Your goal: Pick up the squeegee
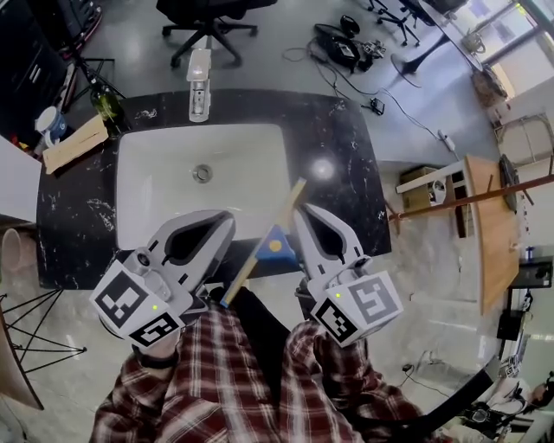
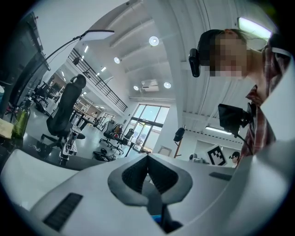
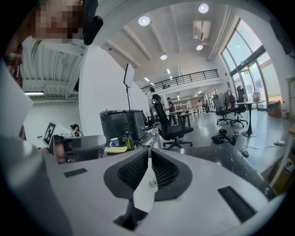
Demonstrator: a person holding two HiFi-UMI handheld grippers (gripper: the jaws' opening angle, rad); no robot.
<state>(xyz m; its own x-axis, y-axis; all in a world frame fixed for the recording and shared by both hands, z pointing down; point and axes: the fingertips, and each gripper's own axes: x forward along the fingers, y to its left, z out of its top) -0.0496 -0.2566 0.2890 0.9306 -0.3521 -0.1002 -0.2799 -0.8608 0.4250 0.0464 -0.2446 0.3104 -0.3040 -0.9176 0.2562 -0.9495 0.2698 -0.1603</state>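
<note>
The squeegee (image 1: 275, 245), a pale wooden handle with a blue triangular head, hangs slanted over the counter's front edge between my two grippers. My right gripper (image 1: 299, 210) is shut on it: in the right gripper view a thin pale strip of the squeegee (image 3: 146, 189), with a small rivet in it, sits pinched between the dark pads at the right gripper (image 3: 149, 154). My left gripper (image 1: 227, 218) stands close on the squeegee's left. In its own view the left gripper (image 2: 147, 159) has its pads together, with a bit of blue showing low behind them.
A white sink (image 1: 130, 173) is set in a black marble counter (image 1: 346, 164), with a faucet (image 1: 199, 86) at its back. A green bottle (image 1: 106, 102), a wooden board (image 1: 76, 143) and a cup (image 1: 50, 123) stand at the counter's left. An office chair (image 1: 208, 17) is behind.
</note>
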